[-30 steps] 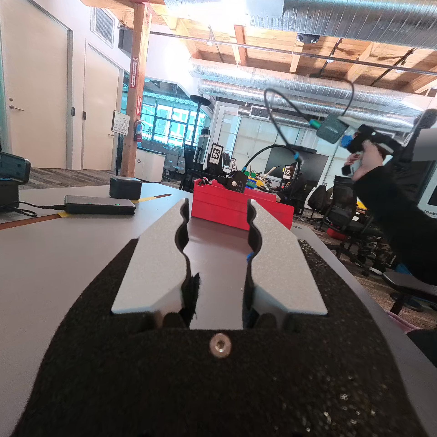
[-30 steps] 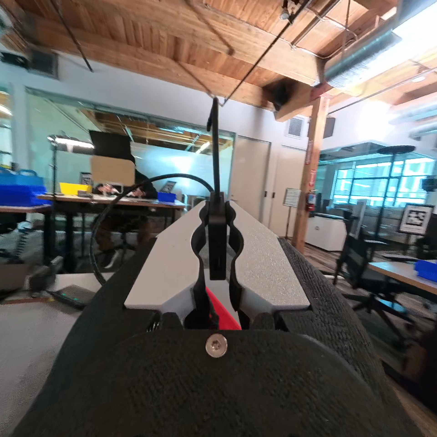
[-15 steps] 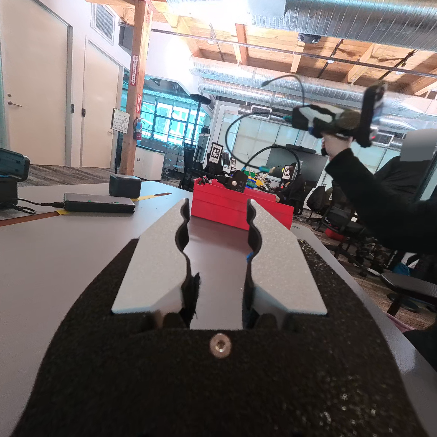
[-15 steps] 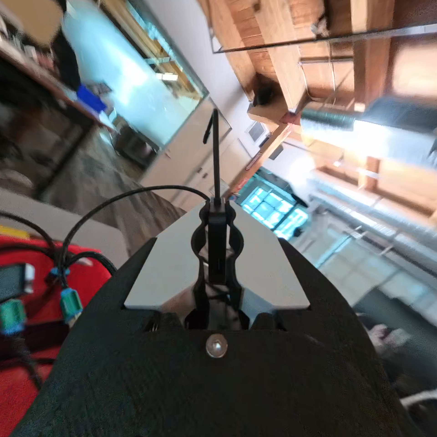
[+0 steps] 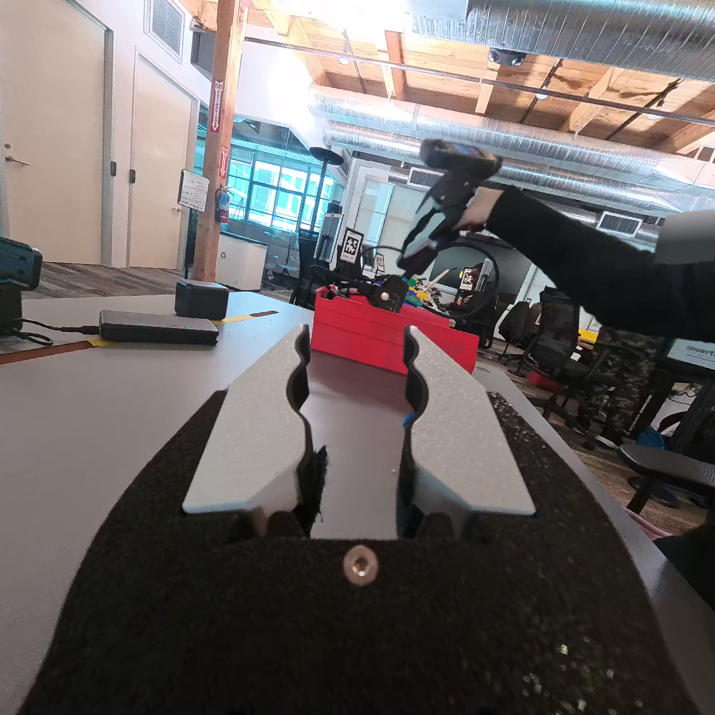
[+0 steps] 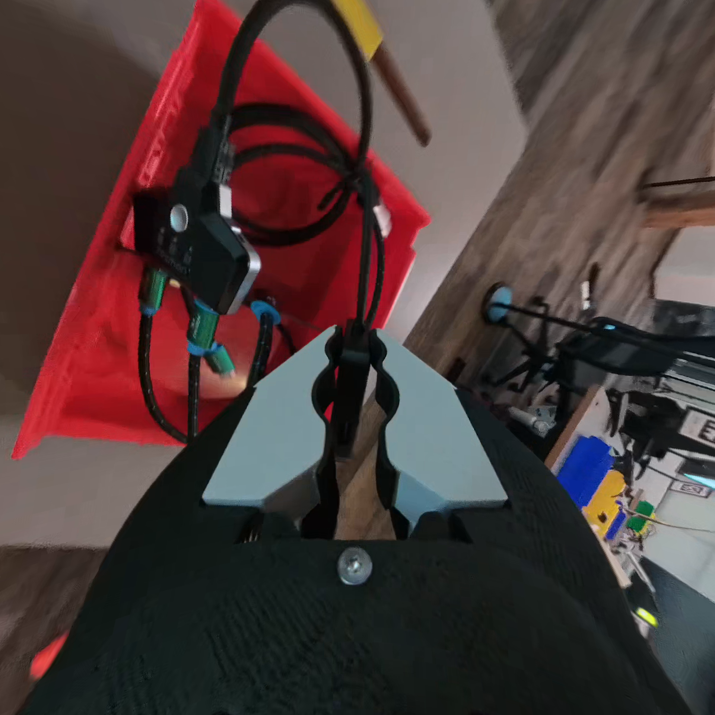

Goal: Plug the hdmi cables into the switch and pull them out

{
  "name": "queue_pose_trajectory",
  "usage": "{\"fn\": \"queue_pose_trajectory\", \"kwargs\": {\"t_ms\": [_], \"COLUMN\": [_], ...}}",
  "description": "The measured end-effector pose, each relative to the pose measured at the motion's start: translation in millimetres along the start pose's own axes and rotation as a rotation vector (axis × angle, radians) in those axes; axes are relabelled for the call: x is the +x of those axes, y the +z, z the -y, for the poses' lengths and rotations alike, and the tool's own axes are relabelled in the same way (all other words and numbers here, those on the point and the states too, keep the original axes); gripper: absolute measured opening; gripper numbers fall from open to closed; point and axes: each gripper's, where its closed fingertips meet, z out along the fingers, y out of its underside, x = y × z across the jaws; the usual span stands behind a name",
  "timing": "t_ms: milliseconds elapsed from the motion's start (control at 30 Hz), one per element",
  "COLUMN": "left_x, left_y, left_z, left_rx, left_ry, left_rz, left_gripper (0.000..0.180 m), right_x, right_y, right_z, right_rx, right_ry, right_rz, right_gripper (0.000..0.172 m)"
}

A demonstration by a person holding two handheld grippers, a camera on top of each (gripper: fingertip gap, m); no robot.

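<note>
A red bin [image 6: 96, 348] ahead of the right gripper [image 6: 355, 336] holds a black switch [image 6: 201, 247], coiled black cables and 2 green-tipped hdmi cables [image 6: 201, 332]. The right gripper clamps a black plug [image 6: 350, 383]. Only the left wrist view shows a power bank [image 5: 154, 332] and a black box [image 5: 201, 298] left of the left gripper [image 5: 356, 340], whose jaws stand apart over bare table [image 5: 96, 406].

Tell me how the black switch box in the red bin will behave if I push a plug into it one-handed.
The switch looks small and light, and sits tilted on its cables in the red bin, so it will probably slide or pivot rather than resist. The green-plugged cables attached may tug it sideways. The left hand-held gripper is open and empty, so it could brace it.
</note>
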Motion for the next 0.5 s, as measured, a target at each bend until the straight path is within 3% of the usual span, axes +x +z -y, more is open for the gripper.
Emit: {"fn": "queue_pose_trajectory", "kwargs": {"t_ms": [167,333,500], "left_x": [0,0,0], "left_y": [0,0,2], "left_z": [0,-1,-2], "left_rx": [0.001,-0.005,-0.015], "left_ry": [-0.002,0.001,-0.008], "left_rz": [0.001,-0.001,-0.003], "left_gripper": [0.046,0.045,0.045], "right_x": [-10,-13,-12], "right_y": [42,77,98], "right_z": [0,34,40], "right_rx": [-0.185,-0.076,-0.105], "right_ry": [-0.141,-0.063,0.017], "right_rz": [0.122,0.162,0.153], "right_gripper": [0.014,0.013,0.013]}}
